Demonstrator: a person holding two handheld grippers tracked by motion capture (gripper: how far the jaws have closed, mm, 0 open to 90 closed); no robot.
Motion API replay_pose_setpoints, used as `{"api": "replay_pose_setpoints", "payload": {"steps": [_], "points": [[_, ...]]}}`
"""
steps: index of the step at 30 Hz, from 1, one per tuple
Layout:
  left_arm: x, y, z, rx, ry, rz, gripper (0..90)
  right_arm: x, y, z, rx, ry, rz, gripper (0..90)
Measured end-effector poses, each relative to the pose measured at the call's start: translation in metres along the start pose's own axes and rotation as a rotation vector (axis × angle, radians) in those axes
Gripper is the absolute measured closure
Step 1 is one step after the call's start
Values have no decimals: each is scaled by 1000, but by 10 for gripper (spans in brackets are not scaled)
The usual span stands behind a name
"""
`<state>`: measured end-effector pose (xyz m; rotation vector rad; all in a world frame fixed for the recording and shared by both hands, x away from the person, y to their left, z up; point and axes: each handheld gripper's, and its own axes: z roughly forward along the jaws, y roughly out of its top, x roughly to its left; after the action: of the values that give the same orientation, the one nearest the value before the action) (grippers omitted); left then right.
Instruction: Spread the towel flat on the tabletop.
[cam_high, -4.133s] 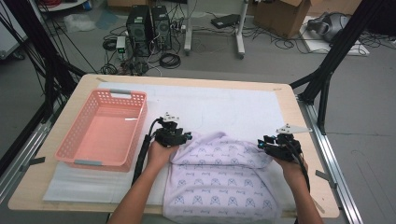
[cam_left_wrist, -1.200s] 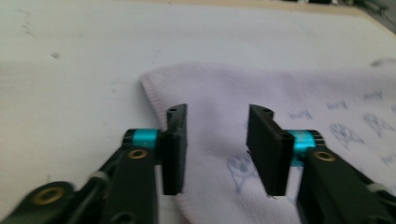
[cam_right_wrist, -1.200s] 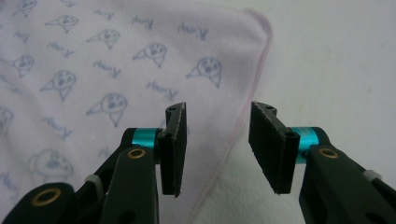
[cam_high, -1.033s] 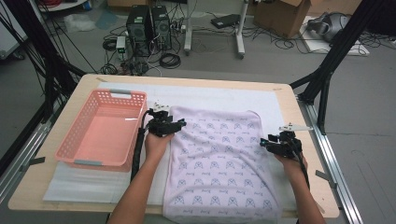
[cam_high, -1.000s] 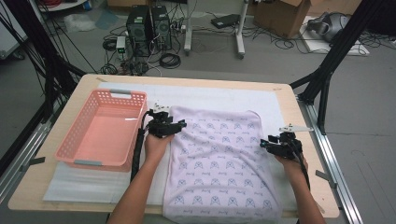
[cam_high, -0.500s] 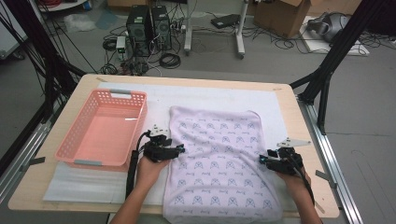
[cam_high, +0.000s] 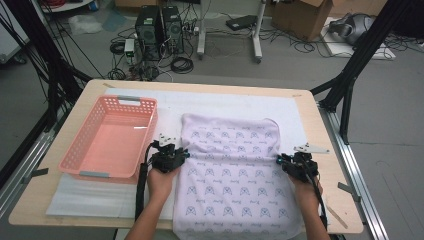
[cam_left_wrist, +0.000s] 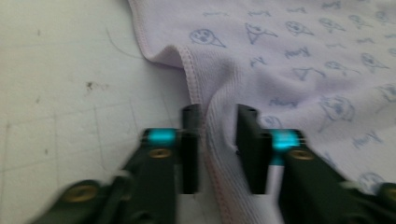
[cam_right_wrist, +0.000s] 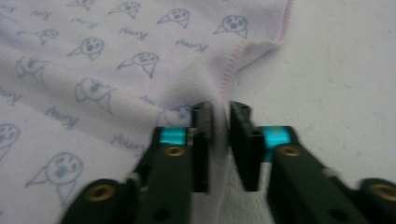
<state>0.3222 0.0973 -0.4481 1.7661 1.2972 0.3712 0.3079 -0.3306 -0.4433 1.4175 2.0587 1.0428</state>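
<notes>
**Desk:** Table (cam_high: 320, 130) of pale wood, topped by a white mat (cam_high: 235, 105), stands in a workshop; computer towers (cam_high: 160, 25), coiled cables and a cardboard box (cam_high: 300, 15) sit on the grey floor beyond its far edge. Where is the cloth?

**Photographer:** Lilac cloth (cam_high: 235, 170), printed with small dog faces, lies spread flat on the mat's middle, its near end hanging over the table's near edge.

**Desk:** Open room?

**Photographer:** Bare mat runs along the far edge and to the cloth's right. To its left a pink basket (cam_high: 112, 137) sits just beside the left gripper (cam_high: 184, 155), hemming that side.

**Desk:** And the claws?

**Photographer:** Each works a side hem. The left gripper's jaws have just been closing, with a raised fold of the stitched edge (cam_left_wrist: 205, 102) between them, a thin gap still showing at one pad. The right gripper (cam_high: 280, 160) has likewise been closing, a ridge of the opposite hem (cam_right_wrist: 219, 93) caught between its jaws, pads close against it.
</notes>
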Motion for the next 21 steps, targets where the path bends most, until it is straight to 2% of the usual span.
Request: {"api": "replay_pose_setpoints", "payload": {"steps": [2, 3, 5, 10, 12, 15, 18, 19, 21], "points": [[1, -6, -8, 11, -18, 22, 521, 0, -4, -10, -14, 28, 3, 635], [2, -10, -13, 19, -32, 18, 490, -1, -6, -15, -30, 36, -4, 621], [1, -18, -22, 28, -43, 28, 468, -1, -11, -25, -30, 52, -10, 598], [-3, -37, -42, 34, -100, 55, 483, 0, -30, -42, 2, 89, -29, 607], [-6, -43, -48, 30, -124, 58, 491, 2, -39, -49, 12, 84, -45, 612], [-14, -52, -55, 41, -159, 87, 508, 3, -48, -55, 44, 80, -62, 614], [-22, -60, -61, 43, -155, 130, 575, 7, -54, -61, 53, 90, -60, 576], [-25, -62, -64, 40, -145, 132, 601, 8, -57, -63, 54, 87, -67, 573], [-27, -68, -68, 28, -116, 168, 704, 11, -61, -67, 46, 70, -68, 574]]}}
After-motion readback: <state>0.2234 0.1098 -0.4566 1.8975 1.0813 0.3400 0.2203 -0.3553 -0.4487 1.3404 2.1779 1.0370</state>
